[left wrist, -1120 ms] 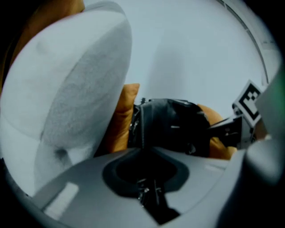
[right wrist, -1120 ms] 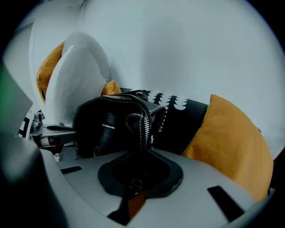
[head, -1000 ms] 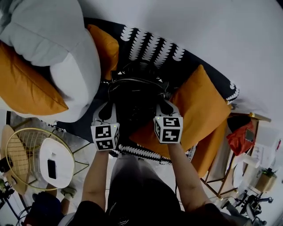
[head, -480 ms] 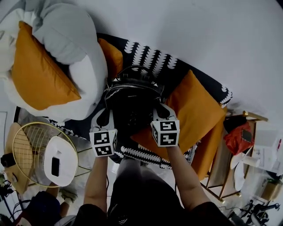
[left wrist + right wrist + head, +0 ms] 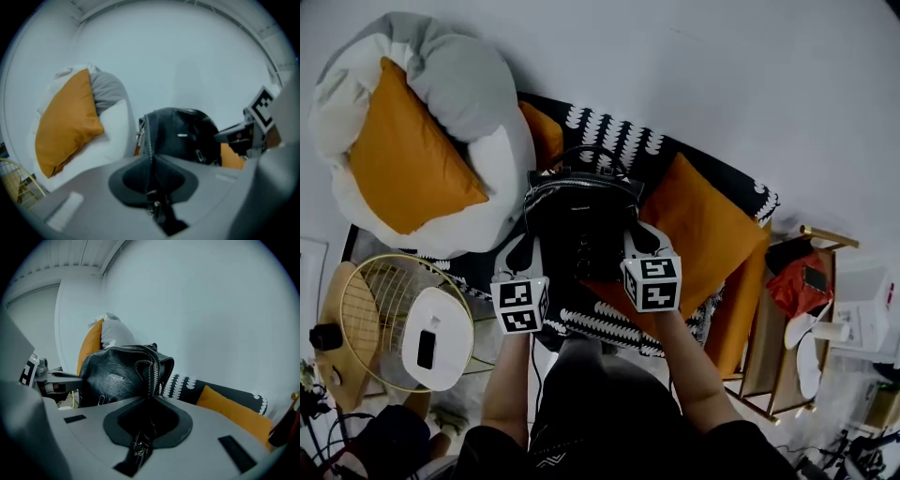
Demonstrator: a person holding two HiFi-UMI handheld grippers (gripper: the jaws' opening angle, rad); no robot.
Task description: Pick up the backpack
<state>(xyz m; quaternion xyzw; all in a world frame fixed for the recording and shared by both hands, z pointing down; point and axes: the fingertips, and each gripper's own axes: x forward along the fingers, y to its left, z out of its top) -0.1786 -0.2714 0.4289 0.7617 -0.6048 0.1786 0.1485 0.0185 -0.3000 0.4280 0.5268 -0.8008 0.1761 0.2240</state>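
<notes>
A plain pale grey wall (image 5: 750, 84) is filling the top of the head view, evenly lit; a low seat draped in black fabric with white scallop print (image 5: 614, 136) is standing against it; a square orange cushion (image 5: 708, 220) is lying on its right half; a big grey-and-white beanbag (image 5: 478, 94) is slumping at the left, carrying an orange pillow (image 5: 408, 164); a round gold wire side table (image 5: 366, 305) is standing just below the beanbag; a wooden shelf unit (image 5: 769, 347) is standing at the right.

The black leather backpack (image 5: 581, 220) sits upright at the centre of the frame. A silver zip runs over its top and the carry loop stands up. My left hand-held gripper (image 5: 525, 251) and right hand-held gripper (image 5: 640, 237) pinch its side seams.
</notes>
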